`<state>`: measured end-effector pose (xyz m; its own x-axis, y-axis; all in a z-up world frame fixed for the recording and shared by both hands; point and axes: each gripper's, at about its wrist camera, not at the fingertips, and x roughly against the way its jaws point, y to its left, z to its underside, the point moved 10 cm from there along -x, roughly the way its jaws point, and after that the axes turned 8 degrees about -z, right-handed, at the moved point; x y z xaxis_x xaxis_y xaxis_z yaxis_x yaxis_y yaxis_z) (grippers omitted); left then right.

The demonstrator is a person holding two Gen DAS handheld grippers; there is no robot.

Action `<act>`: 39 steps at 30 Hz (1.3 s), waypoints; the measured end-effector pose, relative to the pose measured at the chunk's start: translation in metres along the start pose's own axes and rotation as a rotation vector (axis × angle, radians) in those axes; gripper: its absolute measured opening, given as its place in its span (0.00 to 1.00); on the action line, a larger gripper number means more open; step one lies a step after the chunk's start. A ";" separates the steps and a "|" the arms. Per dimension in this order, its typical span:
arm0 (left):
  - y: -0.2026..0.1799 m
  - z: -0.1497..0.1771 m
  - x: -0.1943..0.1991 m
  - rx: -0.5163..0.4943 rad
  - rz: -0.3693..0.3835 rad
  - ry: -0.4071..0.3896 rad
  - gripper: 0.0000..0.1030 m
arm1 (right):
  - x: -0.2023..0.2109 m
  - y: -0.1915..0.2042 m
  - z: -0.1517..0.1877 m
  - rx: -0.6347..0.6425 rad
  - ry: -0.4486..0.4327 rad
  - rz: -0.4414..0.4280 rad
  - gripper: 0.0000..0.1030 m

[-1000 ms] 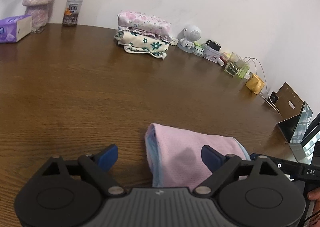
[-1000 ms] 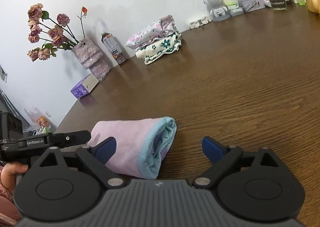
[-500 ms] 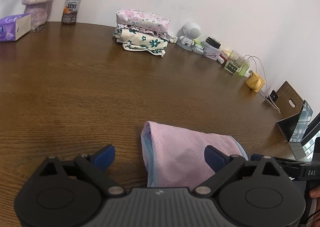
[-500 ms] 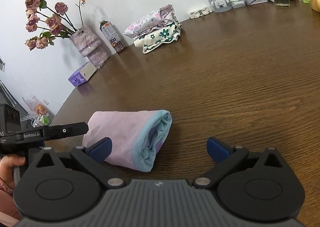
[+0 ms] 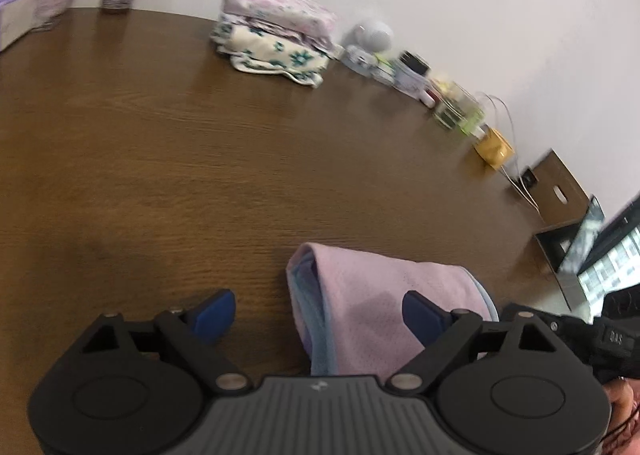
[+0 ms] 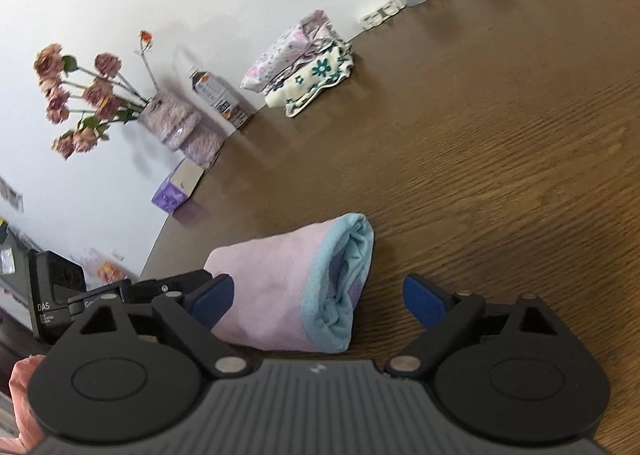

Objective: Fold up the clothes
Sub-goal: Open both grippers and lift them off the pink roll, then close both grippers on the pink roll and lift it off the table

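Currently the pink garment point(image 5: 384, 303) lies as a compact folded bundle on the wooden table point(image 5: 200, 159), near its front edge. The left gripper point(image 5: 318, 309) and right gripper point(image 6: 318, 295) both hover with fingers spread, holding nothing.

Risk: the bundle is soft, thin mesh knit with a light-blue lining, and its rounded layers appear loose at the open end. A one-sided pinch would likely catch only the outer layer and unroll it. The smooth table offers little friction, so pushing may slide the bundle. The folded floral stack point(image 6: 300, 67) sits well apart, by the wall.

"DAS" is read on the black camera box point(image 6: 56, 295) | "DAS" on the black gripper bar point(image 5: 616, 338) | bottle label point(image 6: 216, 95) is blurred
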<state>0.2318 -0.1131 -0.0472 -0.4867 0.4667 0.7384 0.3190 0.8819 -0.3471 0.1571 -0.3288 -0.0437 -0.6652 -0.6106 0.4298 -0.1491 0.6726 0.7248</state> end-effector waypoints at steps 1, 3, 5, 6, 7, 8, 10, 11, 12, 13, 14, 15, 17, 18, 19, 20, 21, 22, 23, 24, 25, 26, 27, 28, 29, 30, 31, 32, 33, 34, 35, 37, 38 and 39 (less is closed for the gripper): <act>0.000 -0.002 -0.002 -0.012 0.010 0.006 0.87 | -0.001 0.000 0.000 -0.010 -0.006 0.002 0.87; 0.001 -0.005 -0.004 -0.010 0.034 0.023 0.87 | -0.004 -0.002 -0.001 -0.029 -0.018 0.006 0.82; 0.000 -0.007 -0.006 -0.003 0.058 0.043 0.87 | -0.006 -0.003 0.000 -0.052 -0.024 0.006 0.78; -0.001 -0.007 -0.008 -0.006 0.067 0.052 0.87 | -0.008 -0.004 0.000 -0.063 -0.027 0.006 0.76; -0.002 -0.006 -0.008 -0.008 0.075 0.056 0.87 | -0.009 -0.005 0.000 -0.074 -0.029 0.006 0.74; -0.004 -0.006 -0.009 -0.011 0.083 0.058 0.87 | -0.010 -0.005 0.001 -0.085 -0.032 0.006 0.73; -0.004 -0.006 -0.010 0.006 0.095 0.053 0.81 | -0.013 -0.007 0.001 -0.108 -0.038 0.006 0.62; -0.003 -0.006 -0.011 0.024 0.101 0.049 0.72 | -0.014 -0.008 0.002 -0.119 -0.041 0.006 0.56; -0.002 -0.006 -0.012 0.042 0.107 0.044 0.60 | -0.015 -0.009 0.002 -0.130 -0.044 0.006 0.47; 0.000 -0.005 -0.012 0.064 0.111 0.040 0.55 | -0.016 -0.009 0.002 -0.142 -0.047 0.006 0.41; 0.001 -0.004 -0.013 0.081 0.117 0.037 0.49 | -0.017 -0.010 0.003 -0.153 -0.050 0.006 0.39; 0.002 -0.002 -0.013 0.096 0.122 0.034 0.48 | -0.018 -0.011 0.003 -0.164 -0.053 0.005 0.37; 0.003 -0.001 -0.012 0.125 0.130 0.021 0.48 | -0.019 -0.014 0.003 -0.182 -0.057 -0.003 0.36; 0.004 0.000 -0.012 0.140 0.134 0.014 0.47 | -0.019 -0.015 0.003 -0.189 -0.059 -0.006 0.35; 0.005 -0.001 -0.012 0.149 0.138 0.011 0.47 | -0.019 -0.015 0.003 -0.194 -0.059 -0.009 0.35; 0.005 -0.002 -0.012 0.156 0.140 0.010 0.47 | -0.019 -0.016 0.003 -0.197 -0.058 -0.012 0.35; 0.005 -0.002 -0.012 0.160 0.144 0.011 0.47 | -0.019 -0.016 0.004 -0.199 -0.058 -0.015 0.35; 0.005 -0.002 -0.013 0.163 0.148 0.012 0.48 | -0.020 -0.016 0.004 -0.201 -0.056 -0.020 0.35; 0.005 -0.002 -0.013 0.166 0.152 0.013 0.48 | -0.020 -0.016 0.004 -0.203 -0.055 -0.027 0.35; 0.005 -0.001 -0.013 0.169 0.156 0.014 0.48 | -0.021 -0.015 0.004 -0.206 -0.054 -0.033 0.35; 0.005 -0.001 -0.013 0.172 0.160 0.015 0.48 | -0.021 -0.015 0.004 -0.207 -0.054 -0.038 0.35; 0.004 -0.001 -0.014 0.177 0.167 0.018 0.48 | -0.021 -0.015 0.004 -0.208 -0.053 -0.042 0.35; 0.004 -0.001 -0.014 0.180 0.172 0.020 0.48 | -0.021 -0.015 0.004 -0.209 -0.054 -0.044 0.35; 0.004 0.000 -0.014 0.182 0.175 0.020 0.48 | -0.021 -0.015 0.004 -0.209 -0.054 -0.045 0.35; 0.004 0.000 -0.014 0.184 0.177 0.019 0.48 | -0.021 -0.014 0.004 -0.208 -0.054 -0.045 0.35; 0.005 0.001 -0.014 0.188 0.182 0.020 0.48 | -0.021 -0.014 0.004 -0.207 -0.054 -0.045 0.35; 0.005 0.001 -0.014 0.190 0.185 0.019 0.48 | -0.021 -0.014 0.004 -0.206 -0.054 -0.045 0.35; 0.005 0.001 -0.014 0.190 0.187 0.019 0.48 | -0.021 -0.014 0.004 -0.205 -0.055 -0.046 0.35; 0.005 0.002 -0.014 0.188 0.185 0.016 0.47 | -0.021 -0.014 0.004 -0.205 -0.055 -0.046 0.35; 0.006 0.002 -0.014 0.186 0.182 0.014 0.45 | -0.021 -0.014 0.004 -0.206 -0.054 -0.046 0.35; 0.006 0.003 -0.015 0.187 0.182 0.013 0.39 | -0.022 -0.014 0.004 -0.206 -0.054 -0.046 0.35; 0.008 0.005 -0.018 0.198 0.191 0.014 0.24 | -0.022 -0.014 0.004 -0.208 -0.053 -0.046 0.28; 0.008 0.006 -0.019 0.207 0.201 0.017 0.22 | -0.023 -0.015 0.005 -0.211 -0.051 -0.048 0.26; 0.009 0.008 -0.020 0.217 0.211 0.019 0.21 | -0.024 -0.015 0.005 -0.213 -0.049 -0.050 0.22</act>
<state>0.2383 -0.1141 -0.0696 -0.4121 0.6416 0.6469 0.2293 0.7602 -0.6079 0.1716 -0.3224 -0.0680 -0.6961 -0.6168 0.3674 -0.0282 0.5348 0.8445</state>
